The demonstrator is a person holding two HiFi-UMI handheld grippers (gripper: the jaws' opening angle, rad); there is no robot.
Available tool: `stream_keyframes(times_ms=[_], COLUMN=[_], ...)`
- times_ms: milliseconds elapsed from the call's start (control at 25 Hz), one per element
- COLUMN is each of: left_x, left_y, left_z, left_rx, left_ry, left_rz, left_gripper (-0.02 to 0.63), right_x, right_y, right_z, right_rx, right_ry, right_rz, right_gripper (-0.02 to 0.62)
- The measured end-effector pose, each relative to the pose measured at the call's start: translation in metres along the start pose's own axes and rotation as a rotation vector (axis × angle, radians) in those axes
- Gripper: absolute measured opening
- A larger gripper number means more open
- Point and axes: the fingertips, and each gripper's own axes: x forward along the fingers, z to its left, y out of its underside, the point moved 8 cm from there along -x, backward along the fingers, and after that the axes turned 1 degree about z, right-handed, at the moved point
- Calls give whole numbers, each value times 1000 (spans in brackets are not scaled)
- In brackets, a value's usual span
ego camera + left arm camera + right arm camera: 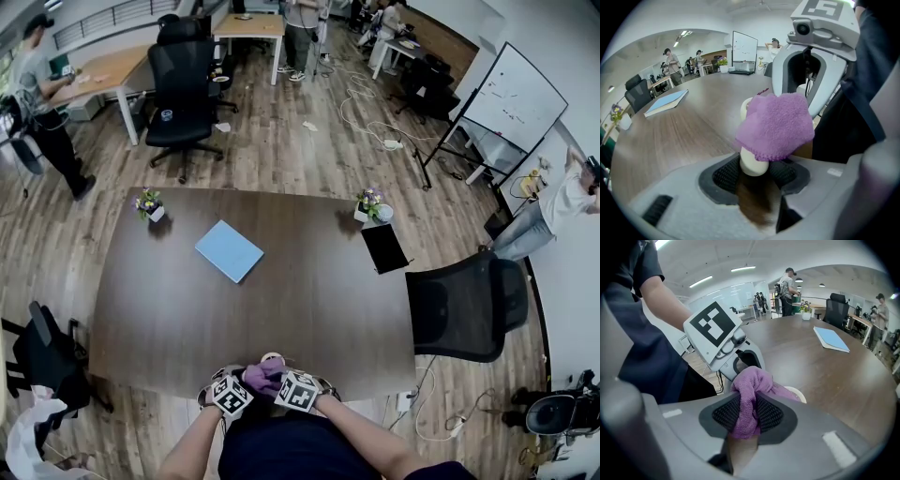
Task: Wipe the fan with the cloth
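Left tongs (pixel 757 174): partly closed, gripping the cream handle of the fan (pixel 753 161), held over the near edge of the bench (pixel 670 136). Right tongs (pixel 747 416): clamped on the purple cloth (pixel 752 380), which is draped over the fan's head. Progress, judged: wiping under way. How much is already clean cannot be told.

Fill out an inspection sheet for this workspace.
Surface: dark wood table.
Job's things: cloth draped over fan, at the near edge.
Clutter: blue book, tablet, two flower pots.
Grippers: left gripper shut on fan; right gripper shut on cloth.
Cables: white cables on the floor beyond the table.
Surroundings: chairs, whiteboard, people.
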Motion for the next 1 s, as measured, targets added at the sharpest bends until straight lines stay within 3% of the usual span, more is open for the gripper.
stream_keyframes(times_ms=[280, 640, 1000], left_x=[-1, -1, -1], left_y=[-1, 1, 0], left_z=[1, 1, 0], left_rx=[6, 5, 10], left_ry=[-5, -3, 2], left_rz=[4, 3, 4], left_gripper=[196, 196, 196], right_x=[-8, -22, -41], right_y=[22, 53, 82], right_z=[-6, -26, -59], right_rx=[85, 300, 507], right_ry=[1, 43, 218], right_rz=[5, -25, -15], right_gripper=[107, 107, 107])
